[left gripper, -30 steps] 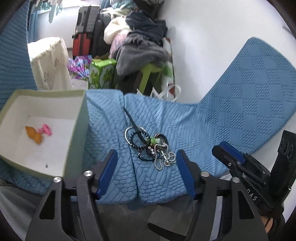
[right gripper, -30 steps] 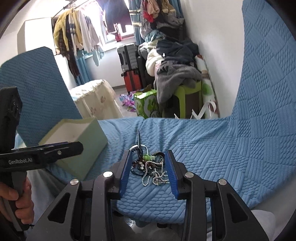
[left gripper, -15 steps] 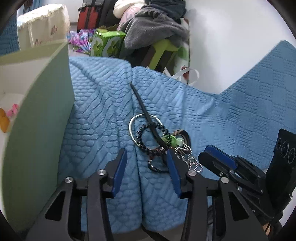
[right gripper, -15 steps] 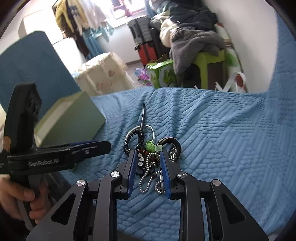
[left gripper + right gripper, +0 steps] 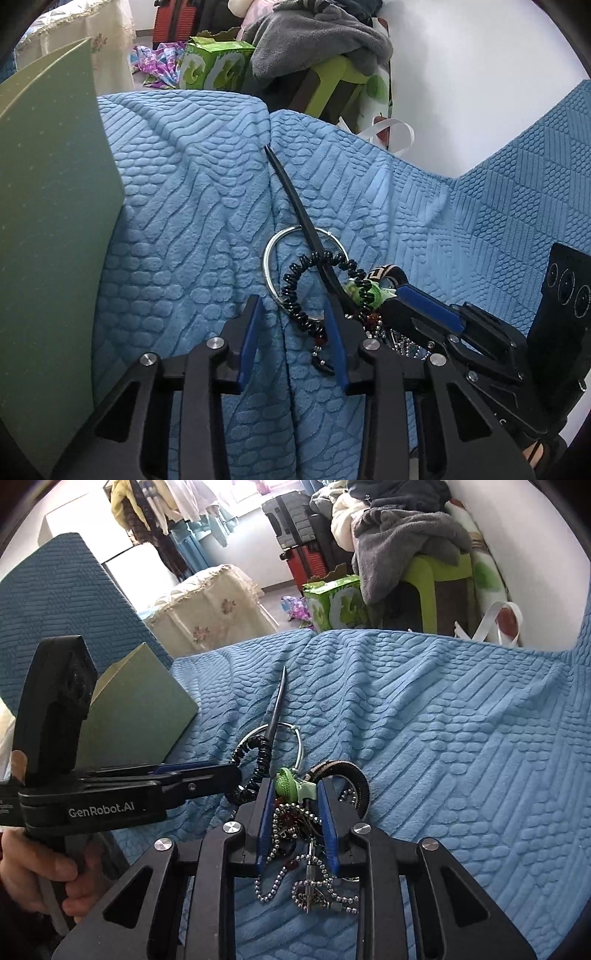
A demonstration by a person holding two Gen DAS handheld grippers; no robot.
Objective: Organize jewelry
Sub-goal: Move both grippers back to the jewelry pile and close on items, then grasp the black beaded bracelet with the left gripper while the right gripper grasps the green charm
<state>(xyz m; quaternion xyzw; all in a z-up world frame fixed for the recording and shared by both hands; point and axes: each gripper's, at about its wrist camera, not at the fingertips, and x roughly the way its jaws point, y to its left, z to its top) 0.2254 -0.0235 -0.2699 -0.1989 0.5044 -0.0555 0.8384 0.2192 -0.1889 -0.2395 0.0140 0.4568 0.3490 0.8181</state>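
Both claws narrowing over one tangle of jewelry [image 5: 295,812] on the blue blanket [image 5: 443,738]: right claw [image 5: 297,819] astride bead chains, left claw [image 5: 293,332] astride black coil bracelet [image 5: 295,295]; neither visibly pinching; risk of dragging snagged pieces together.

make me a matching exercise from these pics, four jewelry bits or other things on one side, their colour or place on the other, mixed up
Things:
1. silver ring
2. black hair stick
3. green box
4. ball chain

Descriptions:
A. stands at the left edge of the blue cover
B. lies between the right gripper's fingers
C. long, thin and dark, lying across the ring
D. a shiny hoop under the black coil bracelet

Pairs: 1-D, 2-C, 3-A, 4-B
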